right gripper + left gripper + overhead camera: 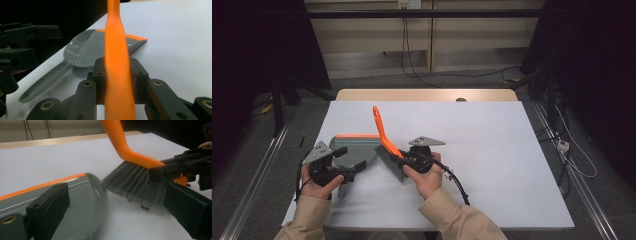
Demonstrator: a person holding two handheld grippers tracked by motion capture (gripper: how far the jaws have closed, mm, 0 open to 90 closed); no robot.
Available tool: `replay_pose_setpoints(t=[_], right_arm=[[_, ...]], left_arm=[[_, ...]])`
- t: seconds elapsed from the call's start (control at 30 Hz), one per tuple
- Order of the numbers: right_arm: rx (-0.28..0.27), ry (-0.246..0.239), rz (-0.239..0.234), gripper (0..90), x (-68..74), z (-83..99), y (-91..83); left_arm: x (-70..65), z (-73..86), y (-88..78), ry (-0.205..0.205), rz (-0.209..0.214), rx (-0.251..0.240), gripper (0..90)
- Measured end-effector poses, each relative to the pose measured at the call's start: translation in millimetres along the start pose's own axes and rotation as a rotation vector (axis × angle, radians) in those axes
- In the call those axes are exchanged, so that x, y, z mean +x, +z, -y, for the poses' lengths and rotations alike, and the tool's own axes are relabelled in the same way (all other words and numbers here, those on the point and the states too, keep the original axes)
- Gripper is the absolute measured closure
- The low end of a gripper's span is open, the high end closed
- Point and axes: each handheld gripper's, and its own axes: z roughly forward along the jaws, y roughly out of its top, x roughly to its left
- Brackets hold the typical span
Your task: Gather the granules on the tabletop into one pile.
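Observation:
A grey dustpan [354, 147] with an orange lip lies flat on the white table, its handle pointing toward the person. My left gripper [354, 170] is open at its near side, one jaw over the pan [82, 202] and the other jaw beside the bristles. My right gripper [404, 162] is shut on the orange handle [117, 50] of a hand brush [382, 132]. The handle tip points up and away. Its grey bristles [135, 185] touch the table just beside the dustpan's rim. A few small dark crumbs [145, 207] lie under the bristles.
The white sheet [492, 150] covers the table, with open surface to the right and far side. A wooden edge [427, 94] shows at the back. Cables [409, 60] and metal rails run along the floor around the table.

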Motion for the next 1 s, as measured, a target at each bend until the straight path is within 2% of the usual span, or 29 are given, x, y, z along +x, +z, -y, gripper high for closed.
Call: replay_pose_setpoints(t=[0.13,0.37,0.53,0.9,1.0], right_arm=[[0.017,0.012,0.022,71.3,-1.6,3.7,2.9],[0.041,0.002,0.081,71.4,-14.8,4.3,-4.4],[0.043,0.031,0.093,71.3,-24.0,5.8,-10.9],[0.031,0.038,0.144,71.3,-40.8,4.4,-28.6],[0.021,0.066,0.129,71.4,-42.4,3.9,-30.8]], left_arm=[[0.1,-0.1,0.0,0.002,0.0,-0.001,6.4],[0.1,-0.1,0.2,0.002,-0.002,0.0,6.4],[-0.5,-0.1,1.0,-0.002,0.0,0.0,6.4],[-0.7,-0.3,2.0,0.002,0.001,0.001,6.4],[-1.5,-0.4,3.1,0.0,0.001,0.0,6.4]])
